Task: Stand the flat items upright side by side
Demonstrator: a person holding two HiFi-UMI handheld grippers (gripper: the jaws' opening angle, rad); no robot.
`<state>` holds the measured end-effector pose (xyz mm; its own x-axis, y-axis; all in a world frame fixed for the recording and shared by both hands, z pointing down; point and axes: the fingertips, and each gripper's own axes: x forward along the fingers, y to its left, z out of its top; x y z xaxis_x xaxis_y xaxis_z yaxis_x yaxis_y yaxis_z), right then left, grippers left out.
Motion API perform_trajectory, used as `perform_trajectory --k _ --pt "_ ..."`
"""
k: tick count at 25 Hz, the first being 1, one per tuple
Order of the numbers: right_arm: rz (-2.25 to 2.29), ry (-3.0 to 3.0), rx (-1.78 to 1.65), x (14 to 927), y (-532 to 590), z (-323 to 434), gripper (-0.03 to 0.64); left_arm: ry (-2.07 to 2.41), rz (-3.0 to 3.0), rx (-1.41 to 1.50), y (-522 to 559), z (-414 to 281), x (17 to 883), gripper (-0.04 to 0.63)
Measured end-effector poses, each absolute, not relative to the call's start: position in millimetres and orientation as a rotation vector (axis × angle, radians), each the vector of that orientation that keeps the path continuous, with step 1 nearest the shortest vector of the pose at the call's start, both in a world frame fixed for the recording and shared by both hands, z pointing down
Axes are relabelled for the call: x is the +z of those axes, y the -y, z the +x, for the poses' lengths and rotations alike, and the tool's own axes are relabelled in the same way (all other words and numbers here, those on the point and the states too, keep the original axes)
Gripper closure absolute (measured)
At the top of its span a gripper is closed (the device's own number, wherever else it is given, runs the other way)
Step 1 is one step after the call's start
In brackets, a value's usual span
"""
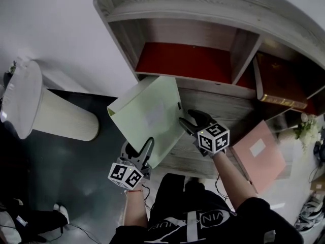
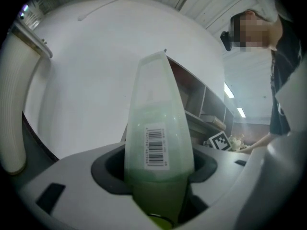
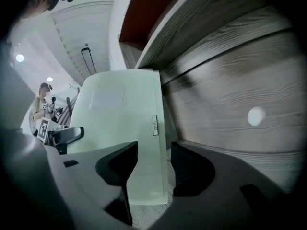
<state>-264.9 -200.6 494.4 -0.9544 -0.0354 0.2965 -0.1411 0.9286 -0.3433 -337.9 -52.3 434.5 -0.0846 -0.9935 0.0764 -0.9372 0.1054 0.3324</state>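
A pale green flat folder (image 1: 147, 116) is held tilted in the air in front of the wooden shelf unit (image 1: 203, 14). My left gripper (image 1: 138, 149) is shut on its lower edge. In the left gripper view the folder (image 2: 156, 128) stands edge-on between the jaws, its barcode label facing me. My right gripper (image 1: 189, 120) is at the folder's right edge. In the right gripper view the folder's edge (image 3: 120, 119) lies between the open jaws (image 3: 153, 164), with a gap to the right one. A pink folder (image 1: 259, 154) lies flat on the wooden top (image 1: 228, 105) to the right.
The shelf's left compartment (image 1: 183, 60) is lined in red. A brown book (image 1: 279, 83) lies flat in the right compartment. A white ribbed column (image 1: 45, 111) stands at the left on the dark floor. White flowers (image 1: 307, 128) are at the far right.
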Motion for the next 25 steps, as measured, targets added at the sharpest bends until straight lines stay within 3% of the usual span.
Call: perform_trajectory --k 11,18,20,25 --pt "-0.137 2.821 0.601 485 150 -277 0.292 2.390 1.795 -0.160 48 -326 444 0.301" --pt "-0.348 2.774 0.656 495 120 -281 0.274 2.353 1.770 -0.070 39 -311 469 0.291" --pt "-0.395 2.770 0.663 496 113 -283 0.236 2.328 1.769 0.038 40 -304 480 0.291" --pt "-0.416 2.751 0.591 504 108 -289 0.262 2.326 1.713 0.256 38 -303 503 0.298"
